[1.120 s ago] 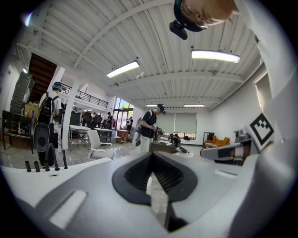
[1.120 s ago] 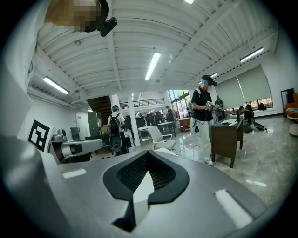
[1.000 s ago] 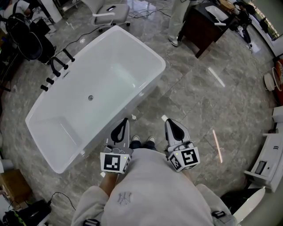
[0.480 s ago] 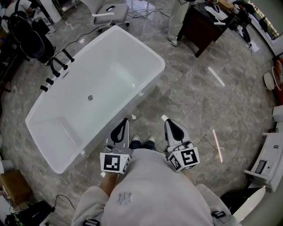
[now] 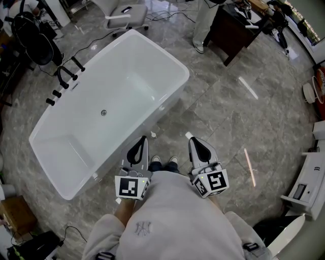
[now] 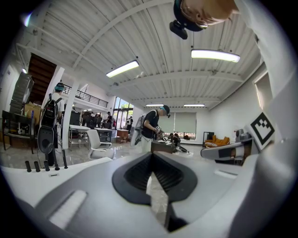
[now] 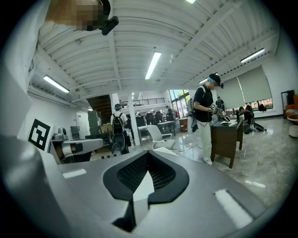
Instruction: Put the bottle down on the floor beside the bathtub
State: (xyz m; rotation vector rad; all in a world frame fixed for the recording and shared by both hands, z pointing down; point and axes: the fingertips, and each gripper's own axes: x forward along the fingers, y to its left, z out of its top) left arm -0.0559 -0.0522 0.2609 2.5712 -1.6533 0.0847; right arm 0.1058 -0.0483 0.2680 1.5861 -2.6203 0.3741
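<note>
No bottle shows in any view. The white bathtub [image 5: 172, 57] lies at an angle across the left half of the head view, with nothing in it. My left gripper [image 5: 142, 138] is held close to my body, shut with nothing between its fingers, and points at the tub's near side. Beside it my right gripper [image 5: 192, 139] is also shut and holds nothing, over the grey marble floor [image 5: 228, 122]. In the left gripper view the left gripper [image 6: 151, 156] has its jaws together; in the right gripper view the right gripper [image 7: 146, 155] looks the same.
Black tap fittings [image 5: 65, 77] stand at the tub's far left rim. A white chair [image 5: 127, 14] and a dark desk [image 5: 231, 28] with a person [image 5: 204, 23] stand beyond. White equipment [image 5: 311, 185] is at the right edge, a cardboard box [image 5: 15, 213] at lower left.
</note>
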